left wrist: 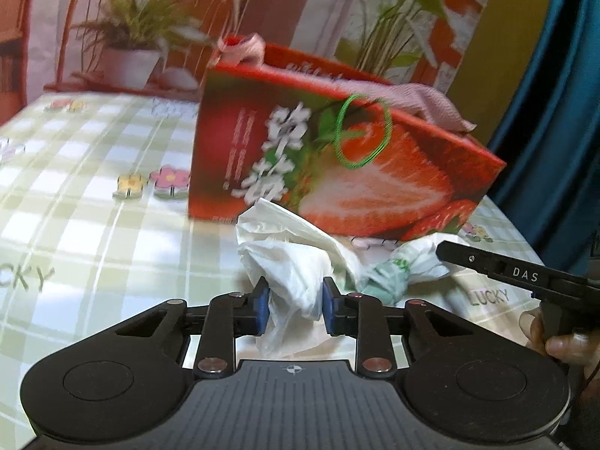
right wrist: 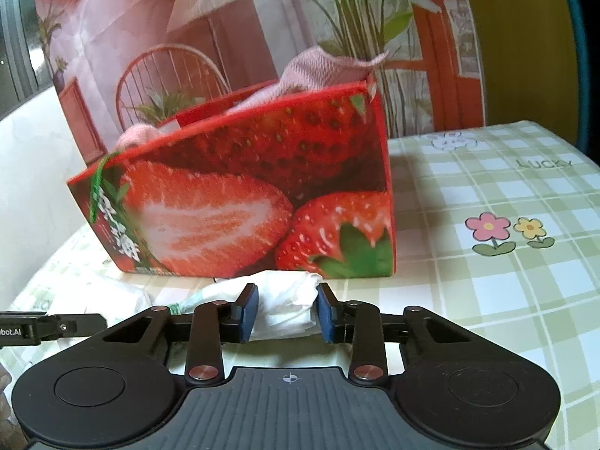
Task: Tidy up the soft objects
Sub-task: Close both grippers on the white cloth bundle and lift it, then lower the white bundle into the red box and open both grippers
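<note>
The surface (left wrist: pixel 93 202), under a green checked cloth with flower prints, carries everything here. The largest thing on it is the strawberry box (left wrist: pixel 337 157), an open-topped red carton standing near the far edge before a printed backdrop. Pink cloth (left wrist: pixel 423 101) already lies inside and spills over the rim, so part of the sorting looks done.

What is left, as far as one can judge, is the white plastic bag (left wrist: pixel 300 262), crumpled on the surface just in front of the box. One end of it carries green print and is twisted into a bunch (left wrist: pixel 397 270).

The left tool (left wrist: pixel 296 305) has its blue pads set at a moderate gap on either side of a fold of the bag; the plastic fills the space and looks pinched, though a firm hold cannot be confirmed. The right tool (right wrist: pixel 287 313) stands likewise, its pads bracketing the other end of the bag, which bulges between them without plainly being squeezed. The bag appears to rest on the surface, not lifted.

The inside of the box is hidden by its walls, so what else it holds cannot be told. The box lettering is blurred, and a smaller red item at the box's far corner is too indistinct to name.
</note>
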The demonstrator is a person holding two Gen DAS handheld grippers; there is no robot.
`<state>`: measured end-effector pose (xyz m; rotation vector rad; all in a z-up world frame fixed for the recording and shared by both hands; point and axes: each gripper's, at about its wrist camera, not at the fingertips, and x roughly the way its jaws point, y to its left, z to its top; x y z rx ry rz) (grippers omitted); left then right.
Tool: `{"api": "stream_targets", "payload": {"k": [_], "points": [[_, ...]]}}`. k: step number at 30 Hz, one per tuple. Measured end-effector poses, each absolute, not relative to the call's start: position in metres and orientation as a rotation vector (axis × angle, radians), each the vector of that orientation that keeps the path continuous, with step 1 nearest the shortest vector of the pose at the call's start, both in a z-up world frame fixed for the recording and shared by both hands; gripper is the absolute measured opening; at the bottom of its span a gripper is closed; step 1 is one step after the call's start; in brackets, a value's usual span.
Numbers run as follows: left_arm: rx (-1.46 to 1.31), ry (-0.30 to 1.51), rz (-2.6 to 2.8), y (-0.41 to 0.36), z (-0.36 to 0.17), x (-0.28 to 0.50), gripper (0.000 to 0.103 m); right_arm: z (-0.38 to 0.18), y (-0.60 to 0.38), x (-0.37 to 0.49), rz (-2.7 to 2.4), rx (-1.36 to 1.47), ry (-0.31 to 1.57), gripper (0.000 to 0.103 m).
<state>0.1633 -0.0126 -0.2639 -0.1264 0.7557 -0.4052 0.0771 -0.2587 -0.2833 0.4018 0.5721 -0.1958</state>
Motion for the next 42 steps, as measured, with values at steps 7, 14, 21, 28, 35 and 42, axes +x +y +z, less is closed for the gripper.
{"api": "stream_targets", "payload": {"k": [7,14,21,28,35,42], "points": [[-0.118,0.692,-0.419,-0.014,-0.249,0.164,0.027,-0.257,-0.257,0.061,-0.194,0.382,0.491,0.024],[-0.071,0.627,-0.406,-0.018,-0.235,0.178,0.027,-0.239,-0.249,0.062,-0.210,0.321,0.457,0.021],[-0.050,0.506,-0.414,-0.015,-0.199,0.175,0.027,-0.211,-0.247,0.065,-0.208,0.281,0.389,0.020],[-0.053,0.410,-0.414,-0.020,-0.162,0.189,0.027,-0.171,-0.257,0.082,-0.197,0.234,0.313,0.019],[-0.013,0.424,-0.396,-0.038,-0.152,0.238,0.027,-0.156,-0.276,0.131,-0.237,0.194,0.350,0.019],[0.063,0.549,-0.407,-0.057,-0.165,0.285,0.027,-0.168,-0.288,0.175,-0.310,0.160,0.443,0.019]]}}
